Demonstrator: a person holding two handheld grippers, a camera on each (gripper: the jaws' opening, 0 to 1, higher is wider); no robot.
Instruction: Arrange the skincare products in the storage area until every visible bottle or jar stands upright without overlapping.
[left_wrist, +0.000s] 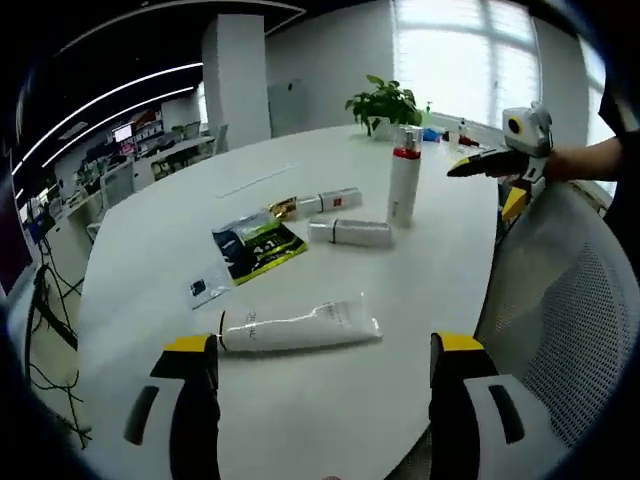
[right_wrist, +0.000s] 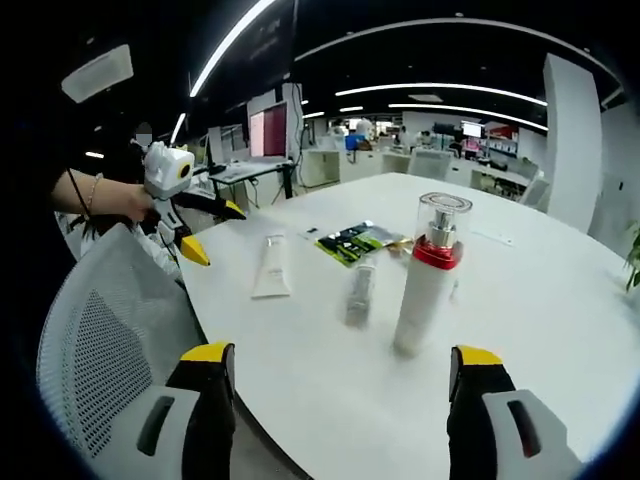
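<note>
The pump bottle (right_wrist: 430, 272) is stood upright, well beyond the wide-spread, empty right gripper (right_wrist: 340, 400); the left gripper (left_wrist: 325, 395) is likewise spread, near the lying tube (left_wrist: 298, 327).

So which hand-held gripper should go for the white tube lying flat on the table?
Left, probably: the white tube lies just beyond its open jaws, while from the right gripper view it lies far across the table.

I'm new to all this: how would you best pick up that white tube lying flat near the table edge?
Grip the white tube across its rounder middle, coming down from above with the open left gripper. It lies flat on the table, so its long sides are free.
</note>
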